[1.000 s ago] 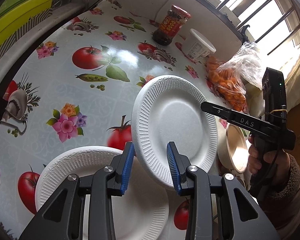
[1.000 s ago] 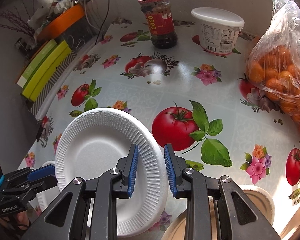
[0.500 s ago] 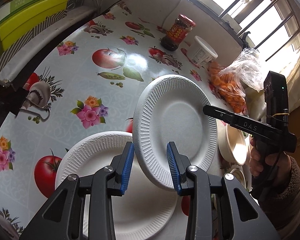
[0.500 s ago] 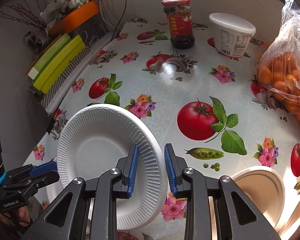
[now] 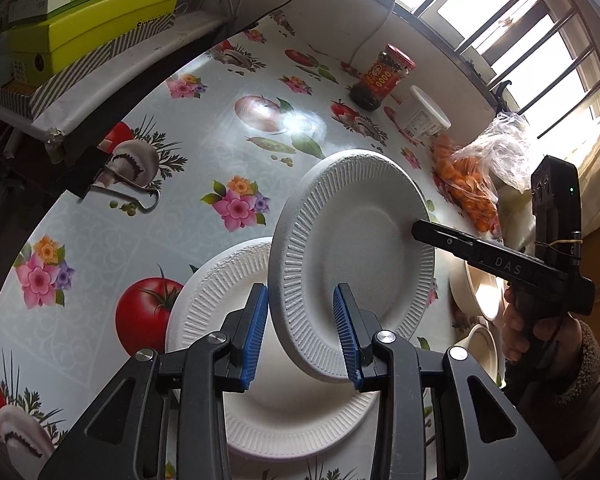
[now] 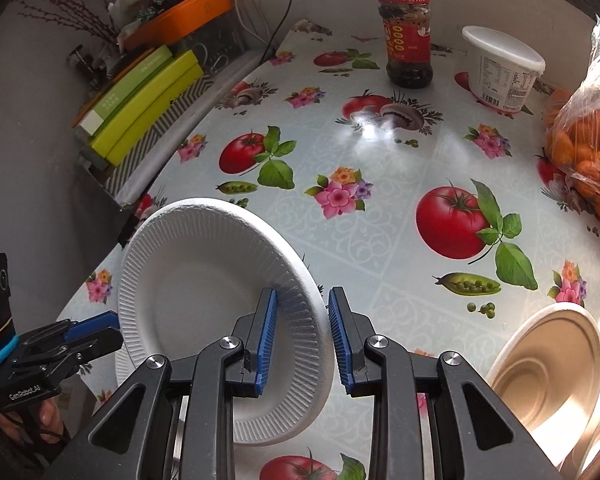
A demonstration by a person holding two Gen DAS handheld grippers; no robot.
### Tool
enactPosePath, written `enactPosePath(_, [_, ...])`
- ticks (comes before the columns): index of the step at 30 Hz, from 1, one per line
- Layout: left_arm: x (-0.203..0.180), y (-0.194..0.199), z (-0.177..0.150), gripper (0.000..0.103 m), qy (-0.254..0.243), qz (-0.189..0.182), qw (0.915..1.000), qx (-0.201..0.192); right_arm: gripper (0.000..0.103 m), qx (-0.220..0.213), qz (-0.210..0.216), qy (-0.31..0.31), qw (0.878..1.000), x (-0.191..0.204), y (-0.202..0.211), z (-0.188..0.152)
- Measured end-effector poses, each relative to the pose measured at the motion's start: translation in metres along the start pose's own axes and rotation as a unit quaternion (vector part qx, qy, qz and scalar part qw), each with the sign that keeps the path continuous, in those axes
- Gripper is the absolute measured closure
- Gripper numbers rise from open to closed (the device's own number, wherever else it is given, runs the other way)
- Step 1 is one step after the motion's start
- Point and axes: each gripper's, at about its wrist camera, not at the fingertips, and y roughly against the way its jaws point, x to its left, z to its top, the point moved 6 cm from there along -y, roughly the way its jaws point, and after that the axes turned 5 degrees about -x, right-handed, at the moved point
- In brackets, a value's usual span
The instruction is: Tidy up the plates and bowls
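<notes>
Oilcloth printed with tomatoes and flowers covers your table (image 6: pixel 380 216), the biggest thing in view. On it lies a white plate (image 5: pixel 236 432), flat, near your left side. A second plate (image 5: pixel 356 264) is up in the air above it, tilted on edge; I judge you are carrying it over to stack on the flat one, which would explain the tilt and the spot.

Your right claw (image 6: pixel 301 340) has that lifted plate's ribbed rim between its blue pads. The left pad touches the rim; a sliver shows at the other, so whether it is truly clamped I cannot tell, though nothing else seems to hold the plate up. Your left claw (image 5: pixel 302 336) stands apart, its pads either side of the plate's lower rim without gripping, probably ready to steady it.

Tan bowls (image 6: pixel 548 364) sit at your right, cut off by the frame edge, so their count is unclear. The flat plate's near edge hides behind the left claw's body. Behind stand a jar (image 6: pixel 406 40) and a tub (image 6: pixel 502 72).
</notes>
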Motion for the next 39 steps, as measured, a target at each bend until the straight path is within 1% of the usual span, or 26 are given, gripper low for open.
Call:
enactPosePath(11, [0.024,0.014,-0.012,0.068,0.011,0.014,0.9998,-0.002,0.077,0.014,0.013,0.012,1.0,0.027,-0.011,-0.015])
enactPosePath(21, [0.044,0.017,-0.025,0.068,0.022,0.022,0.9995,0.006,0.077,0.034,0.018,0.018,0.999,0.042,-0.026,-0.031])
enactPosePath(29, [0.052,0.016,-0.032,0.068,0.022,0.031,0.9992,0.015,0.077,0.041,0.011,0.029,0.999,0.05,-0.032,-0.04])
enactPosePath(39, [0.054,0.016,-0.04,0.068,0.021,0.033,0.999,0.024,0.077,0.04,-0.016,0.061,0.997,0.058,-0.028,-0.048])
